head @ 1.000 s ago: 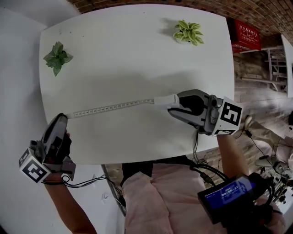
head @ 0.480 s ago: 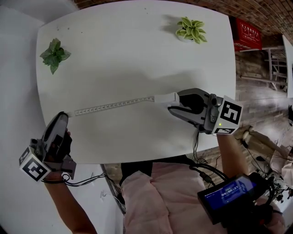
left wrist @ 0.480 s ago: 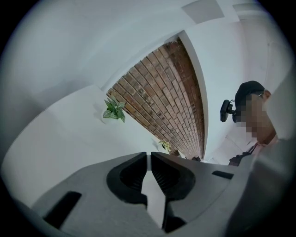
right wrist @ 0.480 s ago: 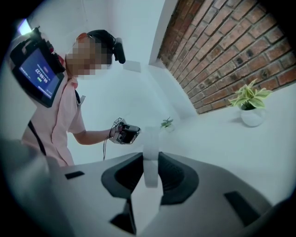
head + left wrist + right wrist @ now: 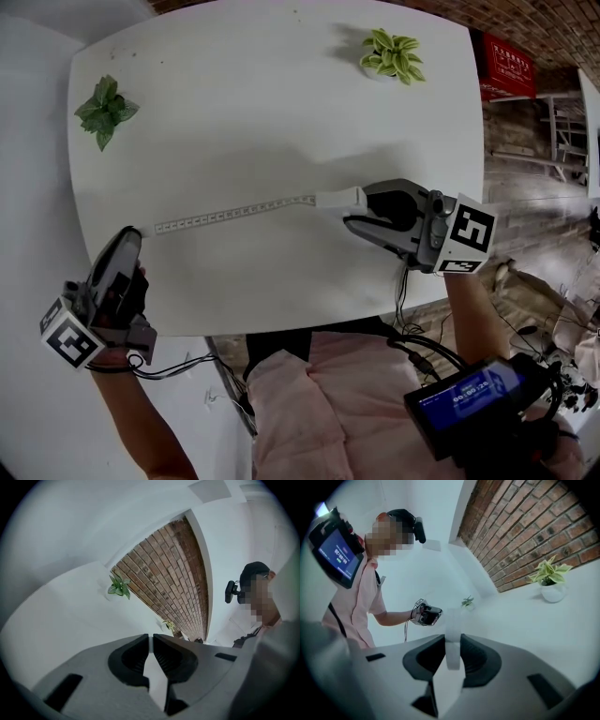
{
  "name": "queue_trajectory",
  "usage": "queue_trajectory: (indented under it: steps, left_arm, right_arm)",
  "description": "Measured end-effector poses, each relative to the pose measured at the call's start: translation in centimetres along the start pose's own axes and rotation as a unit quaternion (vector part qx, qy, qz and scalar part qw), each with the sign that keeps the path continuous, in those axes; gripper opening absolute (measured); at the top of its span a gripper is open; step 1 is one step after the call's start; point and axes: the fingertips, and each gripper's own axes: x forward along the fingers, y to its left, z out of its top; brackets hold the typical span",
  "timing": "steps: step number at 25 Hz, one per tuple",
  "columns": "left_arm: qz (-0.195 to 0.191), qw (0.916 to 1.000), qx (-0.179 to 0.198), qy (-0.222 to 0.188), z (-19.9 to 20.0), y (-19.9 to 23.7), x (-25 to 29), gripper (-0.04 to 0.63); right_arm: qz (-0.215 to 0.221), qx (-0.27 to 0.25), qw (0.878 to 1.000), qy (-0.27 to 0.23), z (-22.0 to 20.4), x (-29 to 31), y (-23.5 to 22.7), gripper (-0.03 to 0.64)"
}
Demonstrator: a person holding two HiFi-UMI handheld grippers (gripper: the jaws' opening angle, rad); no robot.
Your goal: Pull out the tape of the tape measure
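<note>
A white tape measure case sits between the jaws of my right gripper, which is shut on it above the white table. In the right gripper view the case stands upright between the pads. The marked tape runs out of the case leftward in a straight line to my left gripper at the table's left front corner. That gripper is shut on the tape's end. In the left gripper view its jaws stand almost together, and the thin tape itself is hard to make out.
A dark green potted plant stands at the table's far left and a pale green one at the far right. A red box and shelving lie beyond the right edge. Cables hang near the person's body.
</note>
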Motion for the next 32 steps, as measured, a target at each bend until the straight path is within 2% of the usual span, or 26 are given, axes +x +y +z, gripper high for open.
queue_trajectory:
  steps: [14,22,27,32]
  left_arm:
    - [0.006,0.9998,-0.016,0.012,-1.1,1.6,0.8,0.04]
    - [0.016,0.9989,-0.036,0.024,-2.2,3.4,1.7,0.041]
    - [0.031,0.9977,-0.051,0.032,-3.0,4.6,2.1,0.044]
    - [0.029,0.9961,-0.081,0.02,-3.1,5.3,2.3,0.121]
  right_arm:
    - [-0.007,0.006,1.0,0.023,-0.2,0.6,-0.6,0.098]
    - [-0.014,0.021,0.998,0.063,-0.7,1.4,-1.2,0.1]
    - [-0.038,0.024,0.995,0.093,-0.9,2.1,-1.8,0.1]
    - [-0.052,0.042,0.992,0.104,-0.9,2.5,-2.5,0.101]
